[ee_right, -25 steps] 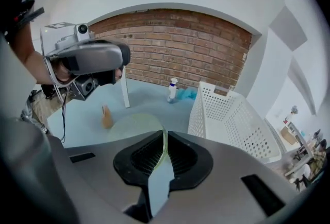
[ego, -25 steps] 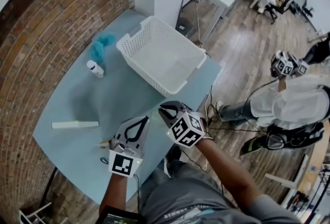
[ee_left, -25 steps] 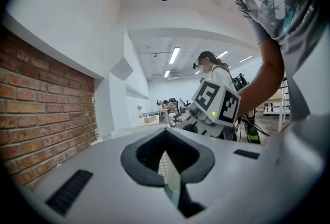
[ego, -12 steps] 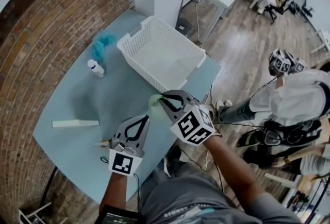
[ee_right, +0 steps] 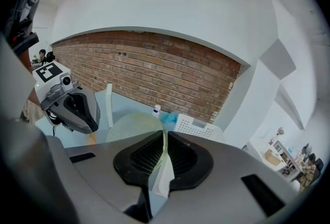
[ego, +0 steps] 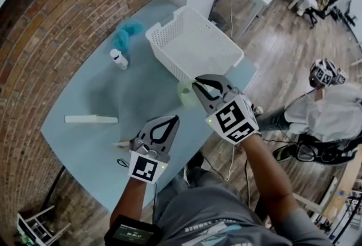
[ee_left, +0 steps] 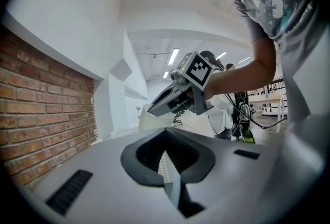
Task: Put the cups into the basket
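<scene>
A pale green see-through cup hangs above the light blue table, just in front of the white slatted basket. My right gripper is shut on the cup's thin rim; in the right gripper view the cup wall runs between the pads of that gripper. The basket lies beyond it and looks empty. My left gripper hovers level near the table's front edge, shut with nothing in it. From the left gripper view the right gripper and cup show ahead.
A blue cloth and a small white bottle sit left of the basket. A white flat bar lies at the table's left. A small tan object lies beside the left gripper. Brick wall stands left; a person crouches on the floor right.
My right gripper has lifted the green cup up from the table's front edge and carried it toward the basket. The left gripper has stayed where it was.
</scene>
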Action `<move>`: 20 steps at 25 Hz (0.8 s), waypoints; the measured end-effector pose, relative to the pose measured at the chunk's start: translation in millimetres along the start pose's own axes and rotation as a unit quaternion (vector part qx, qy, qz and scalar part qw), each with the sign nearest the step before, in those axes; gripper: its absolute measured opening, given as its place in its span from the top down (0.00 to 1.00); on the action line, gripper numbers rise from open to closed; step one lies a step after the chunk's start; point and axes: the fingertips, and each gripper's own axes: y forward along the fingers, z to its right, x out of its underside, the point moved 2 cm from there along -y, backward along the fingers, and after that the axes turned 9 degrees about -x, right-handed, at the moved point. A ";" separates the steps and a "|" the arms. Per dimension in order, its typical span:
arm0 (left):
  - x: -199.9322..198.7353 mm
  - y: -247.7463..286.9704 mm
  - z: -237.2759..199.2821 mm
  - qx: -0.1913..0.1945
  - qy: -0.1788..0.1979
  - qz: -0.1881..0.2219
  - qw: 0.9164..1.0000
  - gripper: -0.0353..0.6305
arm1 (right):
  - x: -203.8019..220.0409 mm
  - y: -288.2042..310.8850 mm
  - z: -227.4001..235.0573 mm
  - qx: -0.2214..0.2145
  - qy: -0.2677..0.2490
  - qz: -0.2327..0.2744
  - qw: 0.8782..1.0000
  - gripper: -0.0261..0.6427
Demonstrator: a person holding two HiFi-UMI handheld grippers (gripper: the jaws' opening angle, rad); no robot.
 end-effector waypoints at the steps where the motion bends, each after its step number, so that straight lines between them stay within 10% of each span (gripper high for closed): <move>1: 1.3 -0.7 -1.4 0.001 0.001 -0.001 1.000 0.95 | -1.8 1.6 3.3 0.003 -0.001 0.001 1.000 0.91; 20: 16.5 -11.8 -17.7 0.001 -0.007 -0.010 1.000 0.95 | -17.0 34.4 76.2 0.044 -0.003 -0.010 0.999 0.91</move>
